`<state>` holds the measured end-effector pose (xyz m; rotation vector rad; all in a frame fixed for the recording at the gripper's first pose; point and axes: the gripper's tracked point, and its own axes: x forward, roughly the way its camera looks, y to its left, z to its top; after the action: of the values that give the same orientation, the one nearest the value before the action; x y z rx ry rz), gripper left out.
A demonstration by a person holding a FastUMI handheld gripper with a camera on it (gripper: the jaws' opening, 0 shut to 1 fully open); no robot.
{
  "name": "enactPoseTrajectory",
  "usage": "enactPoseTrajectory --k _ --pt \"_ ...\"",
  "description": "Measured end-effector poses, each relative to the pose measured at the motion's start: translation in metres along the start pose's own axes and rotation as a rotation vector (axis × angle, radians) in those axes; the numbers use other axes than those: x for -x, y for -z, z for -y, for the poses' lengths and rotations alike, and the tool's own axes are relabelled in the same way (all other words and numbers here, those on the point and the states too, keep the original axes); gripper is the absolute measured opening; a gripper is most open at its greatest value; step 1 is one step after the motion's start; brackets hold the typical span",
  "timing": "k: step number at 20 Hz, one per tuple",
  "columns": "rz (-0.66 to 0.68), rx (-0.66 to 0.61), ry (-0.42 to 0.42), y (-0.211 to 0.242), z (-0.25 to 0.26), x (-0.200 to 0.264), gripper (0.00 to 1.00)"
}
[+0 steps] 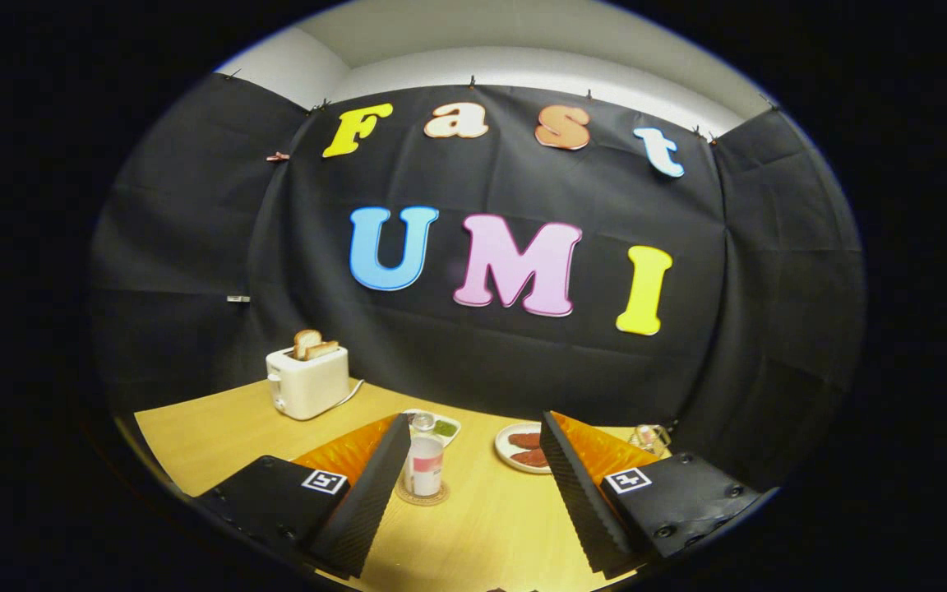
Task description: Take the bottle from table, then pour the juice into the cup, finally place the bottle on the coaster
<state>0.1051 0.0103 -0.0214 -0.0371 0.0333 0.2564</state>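
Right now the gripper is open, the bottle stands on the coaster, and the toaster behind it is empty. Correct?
Not quite. In the gripper view the toaster holds two slices of toast. The gripper is open, and the bottle stands on the coaster.

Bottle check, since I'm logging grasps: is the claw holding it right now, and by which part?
Nothing is held. The claw is open, and the bottle stands free on the coaster, just ahead of the fingers.

Cup (647, 437) half hidden behind a finger of the wide-open tool (473, 477); contents indistinct.
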Motion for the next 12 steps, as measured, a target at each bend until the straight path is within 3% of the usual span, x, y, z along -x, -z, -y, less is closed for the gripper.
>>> enactPoseTrajectory --k 5,12 --pt "0.001 -0.01 0.084 -0.037 0.04 0.036 0.97" --pt "-0.035 -0.048 0.223 -0.049 0.069 0.08 0.97"
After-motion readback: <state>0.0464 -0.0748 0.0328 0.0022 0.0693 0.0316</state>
